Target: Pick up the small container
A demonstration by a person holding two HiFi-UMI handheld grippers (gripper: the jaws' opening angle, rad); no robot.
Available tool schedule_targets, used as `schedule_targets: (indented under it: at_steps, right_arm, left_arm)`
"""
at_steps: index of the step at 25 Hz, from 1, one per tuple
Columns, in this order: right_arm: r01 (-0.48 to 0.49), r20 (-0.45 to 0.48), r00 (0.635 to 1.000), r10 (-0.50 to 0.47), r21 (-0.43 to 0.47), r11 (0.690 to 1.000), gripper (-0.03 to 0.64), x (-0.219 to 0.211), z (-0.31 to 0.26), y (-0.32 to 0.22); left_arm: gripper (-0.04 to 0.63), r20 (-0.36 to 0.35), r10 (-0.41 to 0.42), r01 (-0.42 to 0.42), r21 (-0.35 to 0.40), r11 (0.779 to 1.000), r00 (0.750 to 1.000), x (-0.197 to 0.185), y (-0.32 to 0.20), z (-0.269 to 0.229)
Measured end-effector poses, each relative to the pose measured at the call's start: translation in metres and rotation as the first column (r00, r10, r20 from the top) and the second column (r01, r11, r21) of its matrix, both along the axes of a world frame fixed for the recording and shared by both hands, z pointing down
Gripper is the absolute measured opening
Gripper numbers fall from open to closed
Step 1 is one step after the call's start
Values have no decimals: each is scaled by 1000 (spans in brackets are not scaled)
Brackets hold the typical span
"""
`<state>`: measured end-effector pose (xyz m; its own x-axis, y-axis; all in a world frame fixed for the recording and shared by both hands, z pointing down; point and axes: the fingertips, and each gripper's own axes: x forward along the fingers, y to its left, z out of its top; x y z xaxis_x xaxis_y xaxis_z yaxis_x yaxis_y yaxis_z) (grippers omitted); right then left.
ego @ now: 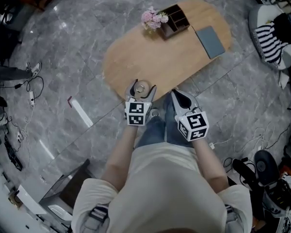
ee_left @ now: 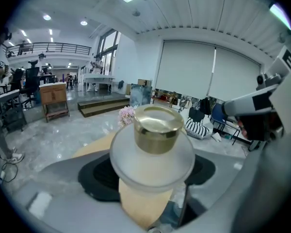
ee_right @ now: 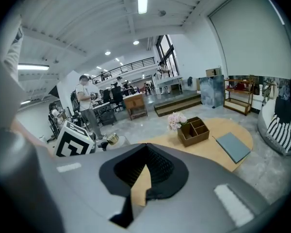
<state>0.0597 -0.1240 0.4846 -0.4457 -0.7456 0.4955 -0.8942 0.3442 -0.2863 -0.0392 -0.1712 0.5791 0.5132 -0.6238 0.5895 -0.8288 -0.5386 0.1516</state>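
Risk, left side: container (ee_left: 153, 144) is a round, frosted, smooth-looking jar with a gold lid (ee_left: 158, 127), pinched only on its wide body. It could rotate or squirt out of the pads if the hand tilts or jerks. It sits near the surface (ego: 174, 57) edge closest to the person and looks lifted clear, so a slip likely means a drop onto the stone floor (ego: 87, 42), and it may break. The lid may be loose; can't tell.

Risk, right side: the right claw (ego: 179, 96) is close beside the left, so a bump could knock the grip.

Left claw (ego: 143, 90): jaws wide apart, clamped on the container, which fills the gap, pads on both sides of its body.

Right claw: jaws nearly together, only a thin slit, nothing between them, touching nothing.
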Motion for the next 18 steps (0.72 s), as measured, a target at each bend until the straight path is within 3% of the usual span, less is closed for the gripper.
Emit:
schedule_targets:
  at_steps: [18]
  right_arm:
    - [1, -36, 999, 4, 118, 993, -2, -9, -55, 36]
  left_arm:
    - [354, -83, 36, -32, 50, 998, 996, -18, 61, -84]
